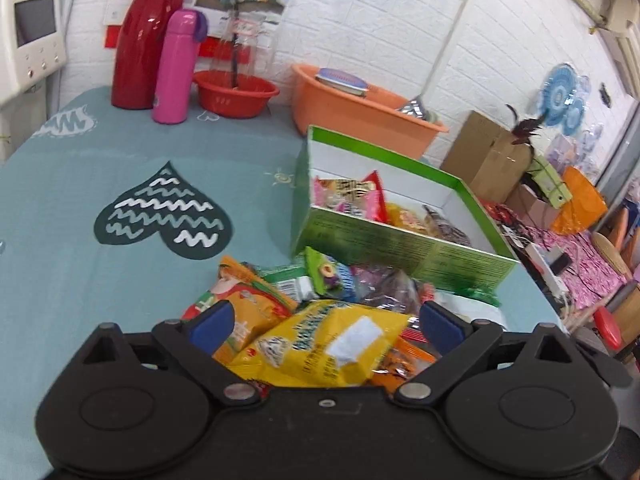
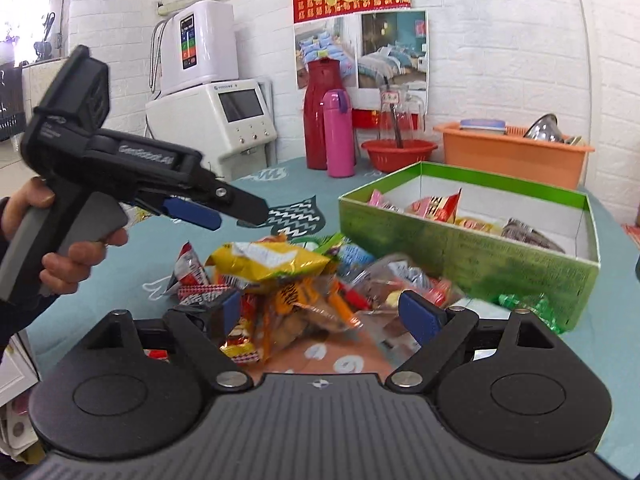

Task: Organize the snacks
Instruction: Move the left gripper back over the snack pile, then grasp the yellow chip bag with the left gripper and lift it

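Judging from how things lie, the sorting is only partly done. A few packets have already been laid inside the green box (image 2: 460, 240), which stands on the teal tablecloth (image 1: 80, 200) to the right of the heap and a little farther off; among them a red packet (image 2: 438, 206) can be made out. A larger share is left outside: a loose snack pile (image 2: 304, 280) lies on the cloth just in front of the box's near wall, topped by a yellow bag (image 1: 320, 344).

The left gripper (image 1: 326, 322) is held wide open above the yellow bag, with nothing gripped. The right gripper (image 2: 320, 314) is likewise spread wide over the near edge of the pile, empty. Most of the pile is still to be moved.
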`<state>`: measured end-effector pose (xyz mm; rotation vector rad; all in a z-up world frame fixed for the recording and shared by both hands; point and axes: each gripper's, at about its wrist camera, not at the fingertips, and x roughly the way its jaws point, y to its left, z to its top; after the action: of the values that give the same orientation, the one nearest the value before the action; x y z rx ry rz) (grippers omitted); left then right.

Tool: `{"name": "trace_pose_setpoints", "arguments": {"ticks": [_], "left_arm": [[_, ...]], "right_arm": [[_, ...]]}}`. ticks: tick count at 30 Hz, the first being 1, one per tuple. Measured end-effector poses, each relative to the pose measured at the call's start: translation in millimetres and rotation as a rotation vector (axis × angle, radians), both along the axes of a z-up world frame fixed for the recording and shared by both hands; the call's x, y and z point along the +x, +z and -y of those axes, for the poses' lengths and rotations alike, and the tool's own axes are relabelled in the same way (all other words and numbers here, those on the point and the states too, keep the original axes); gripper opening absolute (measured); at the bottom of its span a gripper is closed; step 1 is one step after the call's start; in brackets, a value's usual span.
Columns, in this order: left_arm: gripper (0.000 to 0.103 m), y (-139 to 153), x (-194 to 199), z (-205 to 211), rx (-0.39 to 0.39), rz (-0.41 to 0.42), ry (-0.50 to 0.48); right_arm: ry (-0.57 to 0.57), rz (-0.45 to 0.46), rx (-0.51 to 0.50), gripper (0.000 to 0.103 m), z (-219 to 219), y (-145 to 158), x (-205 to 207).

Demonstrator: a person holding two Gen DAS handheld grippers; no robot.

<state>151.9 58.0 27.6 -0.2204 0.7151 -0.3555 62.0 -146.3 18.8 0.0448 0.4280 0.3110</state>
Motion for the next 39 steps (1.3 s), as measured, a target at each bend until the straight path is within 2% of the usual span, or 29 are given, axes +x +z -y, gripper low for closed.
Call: {"name": "trace_pose_setpoints", "arguments": {"ticks": [5,10,14,19,25,28,39], "left_arm": [[0.103,-22.2,4.7,-9.2,-0.056,-0.092,-0.015],[0.103,-31.7,-10.3,-3.2,-0.143,-0.147,-0.100],[0.103,-28.0,-22.8,11.9,-0.140,-0.130,-0.180],[0.103,-10.9,-27.2,-1.1,-0.076,-0.023,-0.096],[0.103,-24.1,-10.1,-8.4,-0.119,-0.077,-0.063],[0.103,-31.2,-6.3,-7.9,-0.139,-0.104,-0.077],[0.103,-33.7,9.9,-14.6,-0.123,-0.086,-0.050]], "right_arm": [[0.043,-0.005,-0.013,0.103,-11.5,-1.2,-5.4],[0.080,-0.033,-0.015,0.103,-23.8,-6.8,0.4],[0.110,-0.061,0.008,0.103,-36.2,-10.9,6.2],[0.107,-0.062,-0.016,0.103,-43.0,-10.6,13.8],[0.106,-0.006,-0.142,0.103,-45.9,-6.9,35.8],[0.115,0.013,-0.237,0.103,-50.1,-9.2,48.4],[0.175,-0.005,-0.431,0.103,-57.6,-15.9,91.3]]}}
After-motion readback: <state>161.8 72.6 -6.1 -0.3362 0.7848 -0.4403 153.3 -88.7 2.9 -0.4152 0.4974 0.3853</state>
